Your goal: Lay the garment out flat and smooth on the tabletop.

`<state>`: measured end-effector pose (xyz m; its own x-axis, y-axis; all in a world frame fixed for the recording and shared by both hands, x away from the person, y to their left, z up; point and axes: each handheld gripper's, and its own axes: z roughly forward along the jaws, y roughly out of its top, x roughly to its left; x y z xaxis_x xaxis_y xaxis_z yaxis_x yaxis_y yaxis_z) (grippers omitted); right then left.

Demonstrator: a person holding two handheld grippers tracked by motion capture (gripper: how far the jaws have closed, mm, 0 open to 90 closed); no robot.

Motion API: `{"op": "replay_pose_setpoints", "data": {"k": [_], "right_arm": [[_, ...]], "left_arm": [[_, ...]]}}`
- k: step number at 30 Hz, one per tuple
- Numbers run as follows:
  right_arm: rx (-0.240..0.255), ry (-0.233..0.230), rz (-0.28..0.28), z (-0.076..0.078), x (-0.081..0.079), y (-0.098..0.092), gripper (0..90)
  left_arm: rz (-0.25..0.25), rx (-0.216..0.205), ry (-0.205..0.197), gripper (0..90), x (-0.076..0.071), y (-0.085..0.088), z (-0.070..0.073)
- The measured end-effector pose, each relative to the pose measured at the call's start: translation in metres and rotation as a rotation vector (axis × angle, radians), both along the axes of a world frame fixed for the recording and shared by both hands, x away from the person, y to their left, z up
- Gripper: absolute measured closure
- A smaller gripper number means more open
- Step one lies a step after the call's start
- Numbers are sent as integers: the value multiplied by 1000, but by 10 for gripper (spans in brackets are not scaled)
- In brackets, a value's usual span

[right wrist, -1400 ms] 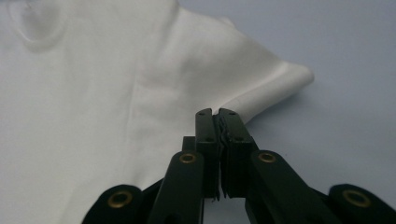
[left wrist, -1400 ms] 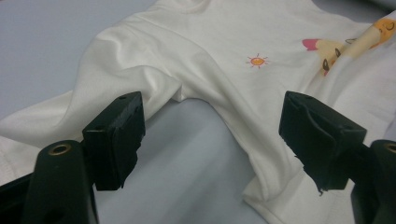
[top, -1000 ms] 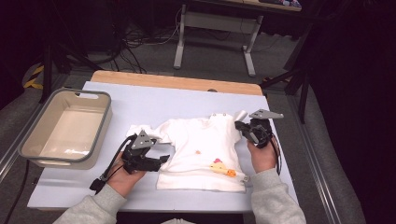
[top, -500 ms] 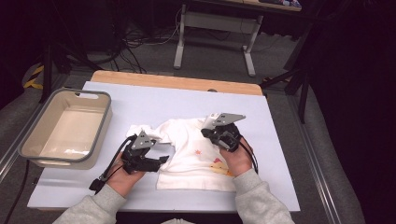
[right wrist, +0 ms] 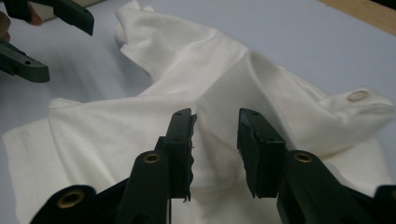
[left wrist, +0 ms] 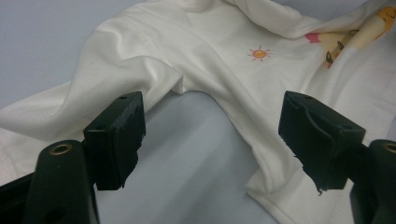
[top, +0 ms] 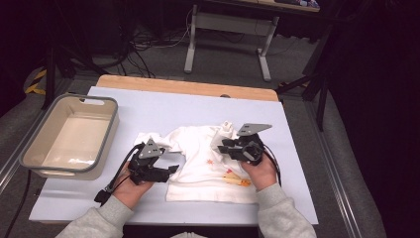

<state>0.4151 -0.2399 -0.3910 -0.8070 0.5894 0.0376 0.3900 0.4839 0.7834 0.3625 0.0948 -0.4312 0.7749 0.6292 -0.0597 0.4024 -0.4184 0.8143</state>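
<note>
A white child's shirt [top: 198, 158] with a small sun print [left wrist: 259, 54] and a cartoon print lies crumpled on the pale blue table [top: 198, 106]. My left gripper [top: 171, 169] hovers open at the shirt's left sleeve. In the left gripper view its jaws [left wrist: 210, 140] stand wide over the armpit fold, touching nothing. My right gripper [top: 220, 146] sits over the shirt's upper right part. Its jaws [right wrist: 215, 135] have just been opening and stand a little apart above a ridge of cloth [right wrist: 140, 126], not pressing it. A snap button [right wrist: 357, 96] shows on a folded-over flap.
A grey bin [top: 69, 134] with a cream inside stands at the table's left. A wooden strip [top: 188, 87] runs along the far edge. Bare table lies beyond the shirt and to its right. The left gripper [right wrist: 65, 49] appears far off in the right gripper view.
My right gripper has moved left from the shirt's right edge over the shirt body, bringing the right side folded inward. Its jaws now stand apart. The left gripper has stayed put.
</note>
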Motion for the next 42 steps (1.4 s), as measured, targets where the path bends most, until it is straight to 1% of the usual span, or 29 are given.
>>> {"op": "replay_pose_setpoints", "data": {"k": [1, 4, 7, 8, 10, 11, 12, 14, 20, 21, 22, 24, 25, 27, 28, 29, 32, 35, 37, 39, 40, 42], "right_arm": [[11, -8, -15, 2, -1, -7, 658], [21, -39, -59, 6, -3, -25, 657], [16, -35, -123, 5, -1, -40, 650], [13, -31, -149, 3, 1, -45, 632], [-4, -33, -198, -1, 4, -50, 586], [-9, -30, -212, -4, 6, -52, 578], [-6, -17, -221, -7, 9, -55, 549], [-20, -11, -238, -12, 13, -57, 480], [-66, 8, -276, -25, 23, -61, 446], [-70, 16, -279, -28, 24, -61, 454], [-73, 18, -281, -29, 26, -61, 486], [-81, 0, -279, -30, 26, -59, 646], [-83, -6, -273, -29, 25, -58, 704], [-88, -34, -262, -25, 21, -57, 850], [-84, -44, -260, -22, 19, -57, 886], [-73, -51, -261, -19, 17, -58, 889], [-34, -55, -273, -7, 11, -66, 893], [-14, -69, -292, 2, 4, -76, 893], [-9, -75, -314, 8, -2, -85, 893], [1, -72, -328, 13, -6, -94, 892], [3, -65, -347, 16, -11, -103, 891], [7, -54, -374, 18, -16, -115, 891]], "left_arm": [[0, 0, 0, 239, 0, 0, 0], [-2, 2, -3, 238, 1, -1, 0], [0, 1, 0, 238, 1, -1, 0], [0, 0, 0, 238, 1, -1, 0], [0, 0, 0, 238, 1, -1, 0], [1, 1, -1, 238, 1, -1, 0], [-1, 2, -3, 238, 1, 0, 0], [4, -1, -1, 237, 1, 0, 0], [6, 5, -1, 237, 0, 2, -1], [9, 4, 0, 237, -1, 2, -1], [10, 4, 2, 237, -1, 3, -1], [14, 7, 0, 237, -2, 4, -2], [17, 2, 3, 237, -2, 4, -2], [23, 0, 5, 237, -2, 6, -2], [23, 1, 6, 237, -2, 6, -2], [24, 1, 5, 237, -3, 6, -2], [18, 4, 4, 237, -3, 5, -2], [13, 8, 2, 237, -2, 3, -2], [10, 5, 3, 237, -1, 2, -2], [6, 5, 3, 237, 0, 0, -2], [3, 6, 1, 237, 0, -1, -2], [1, 5, -1, 237, 1, -2, -1]]}}
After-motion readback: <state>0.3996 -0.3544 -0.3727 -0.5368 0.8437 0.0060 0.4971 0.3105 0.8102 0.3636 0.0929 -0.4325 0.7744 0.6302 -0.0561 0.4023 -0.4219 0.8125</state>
